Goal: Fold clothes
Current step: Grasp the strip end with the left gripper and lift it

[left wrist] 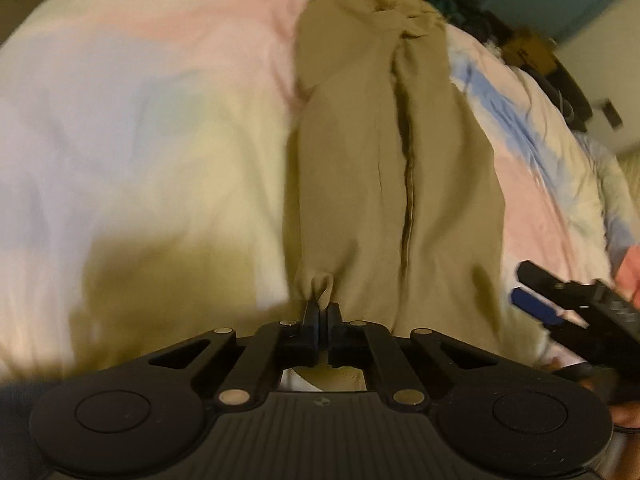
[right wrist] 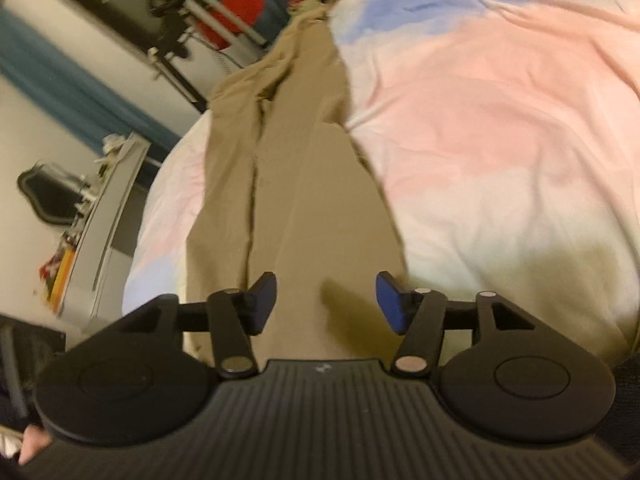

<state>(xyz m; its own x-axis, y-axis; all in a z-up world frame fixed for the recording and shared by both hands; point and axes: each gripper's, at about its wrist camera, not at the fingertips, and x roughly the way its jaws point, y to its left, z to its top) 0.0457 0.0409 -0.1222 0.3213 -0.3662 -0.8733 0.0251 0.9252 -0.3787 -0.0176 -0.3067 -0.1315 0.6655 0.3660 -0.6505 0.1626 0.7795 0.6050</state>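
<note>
Fingers of the left gripper (left wrist: 320, 314) are pressed together on a small pinch of cloth at the near hem of the khaki trousers (left wrist: 384, 184), probably so that this end can be lifted and carried. The right gripper (right wrist: 326, 300) is held wide apart and empty above the same hem. The trousers are stretched lengthwise, legs side by side, on the pastel bedspread (right wrist: 500, 120).
</note>
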